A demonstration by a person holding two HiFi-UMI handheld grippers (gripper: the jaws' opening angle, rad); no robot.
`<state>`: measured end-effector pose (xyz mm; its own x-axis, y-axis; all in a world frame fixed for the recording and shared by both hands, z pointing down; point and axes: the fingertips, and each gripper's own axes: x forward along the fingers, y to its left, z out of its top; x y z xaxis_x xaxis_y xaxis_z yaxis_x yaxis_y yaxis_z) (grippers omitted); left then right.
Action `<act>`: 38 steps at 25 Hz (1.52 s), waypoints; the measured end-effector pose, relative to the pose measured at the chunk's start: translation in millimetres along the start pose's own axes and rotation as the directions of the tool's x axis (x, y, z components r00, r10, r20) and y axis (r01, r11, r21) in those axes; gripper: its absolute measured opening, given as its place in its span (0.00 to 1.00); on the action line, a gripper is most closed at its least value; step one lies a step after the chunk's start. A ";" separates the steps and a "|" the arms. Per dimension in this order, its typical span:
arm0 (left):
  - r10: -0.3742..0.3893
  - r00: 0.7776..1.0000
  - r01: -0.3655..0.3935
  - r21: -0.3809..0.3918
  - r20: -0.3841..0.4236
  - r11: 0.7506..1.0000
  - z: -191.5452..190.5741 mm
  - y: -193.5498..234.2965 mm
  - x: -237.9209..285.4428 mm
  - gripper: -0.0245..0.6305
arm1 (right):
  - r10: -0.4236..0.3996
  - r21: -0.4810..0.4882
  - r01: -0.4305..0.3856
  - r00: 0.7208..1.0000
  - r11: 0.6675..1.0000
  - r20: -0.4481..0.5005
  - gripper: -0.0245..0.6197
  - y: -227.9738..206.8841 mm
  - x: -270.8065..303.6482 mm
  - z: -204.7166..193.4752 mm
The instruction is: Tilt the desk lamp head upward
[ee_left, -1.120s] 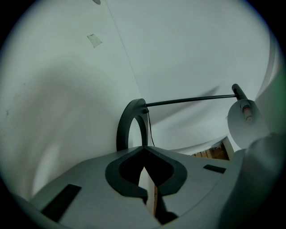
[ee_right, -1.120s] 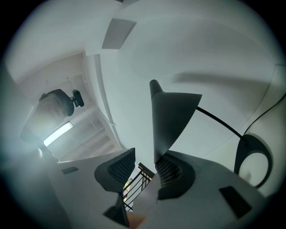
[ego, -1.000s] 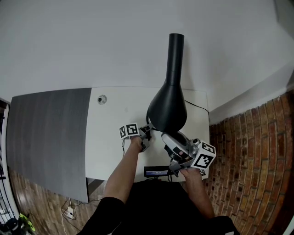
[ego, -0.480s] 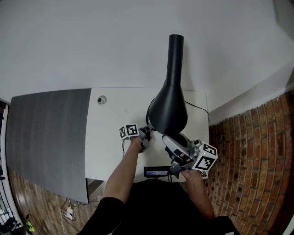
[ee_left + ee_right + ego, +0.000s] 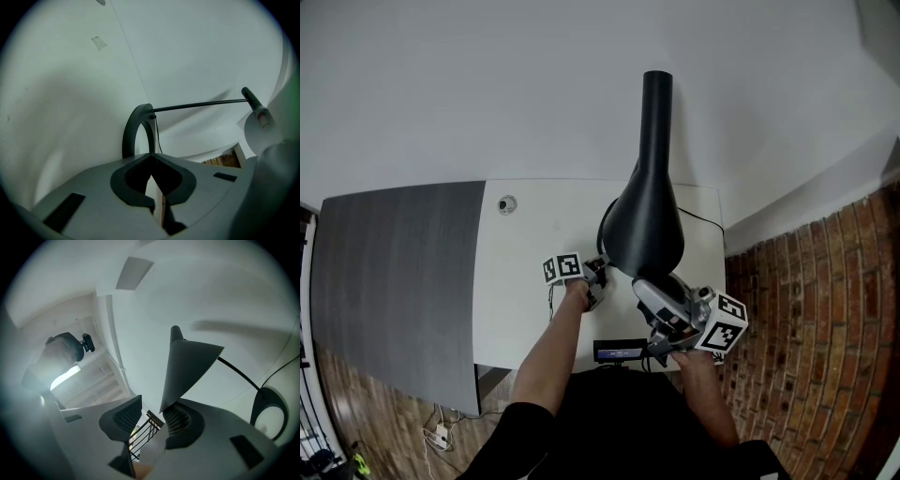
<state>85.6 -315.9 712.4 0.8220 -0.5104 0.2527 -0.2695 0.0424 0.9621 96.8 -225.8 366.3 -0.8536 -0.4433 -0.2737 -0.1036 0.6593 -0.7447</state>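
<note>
The black desk lamp head (image 5: 642, 225), a wide cone with a long neck (image 5: 656, 122), hangs over the white table (image 5: 525, 281). My left gripper (image 5: 602, 272) sits low beside it. In the left gripper view this gripper (image 5: 151, 157) has its tips together on the lamp's ring-shaped base (image 5: 136, 126); a thin rod (image 5: 201, 105) runs right from the ring. My right gripper (image 5: 645, 286) is at the cone's near rim. In the right gripper view this gripper (image 5: 152, 416) is open, and the shade's (image 5: 187, 366) lower corner touches the right pad (image 5: 180, 420).
A grey panel (image 5: 403, 272) adjoins the table's left side. A round grommet (image 5: 507, 203) sits at the table's back left. A small dark device (image 5: 619, 352) lies at the front edge. A brick surface (image 5: 816, 309) lies to the right, a white wall behind.
My right gripper has shifted slightly down and to the right at the cone's rim, and the lamp's neck has leaned a little to the left. The left gripper has stayed put.
</note>
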 end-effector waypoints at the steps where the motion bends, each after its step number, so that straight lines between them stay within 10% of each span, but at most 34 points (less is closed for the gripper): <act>1: 0.000 1.000 0.000 0.001 0.000 1.000 0.3 0.1 0.2 0.06 | 0.002 -0.004 -0.002 1.000 1.000 -0.001 0.26 1.8 0.3 0.7; 38: 0.013 1.000 -0.013 0.005 0.004 1.000 -0.2 0.2 1.8 0.06 | 0.076 -0.154 -0.072 0.997 0.985 0.016 0.26 63.0 13.2 34.1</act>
<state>87.1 -316.7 713.0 0.8165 -0.5130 0.2648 -0.2824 0.0451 0.9582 96.4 -210.9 295.0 -0.8505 -0.4021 -0.3390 -0.1191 0.7751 -0.6205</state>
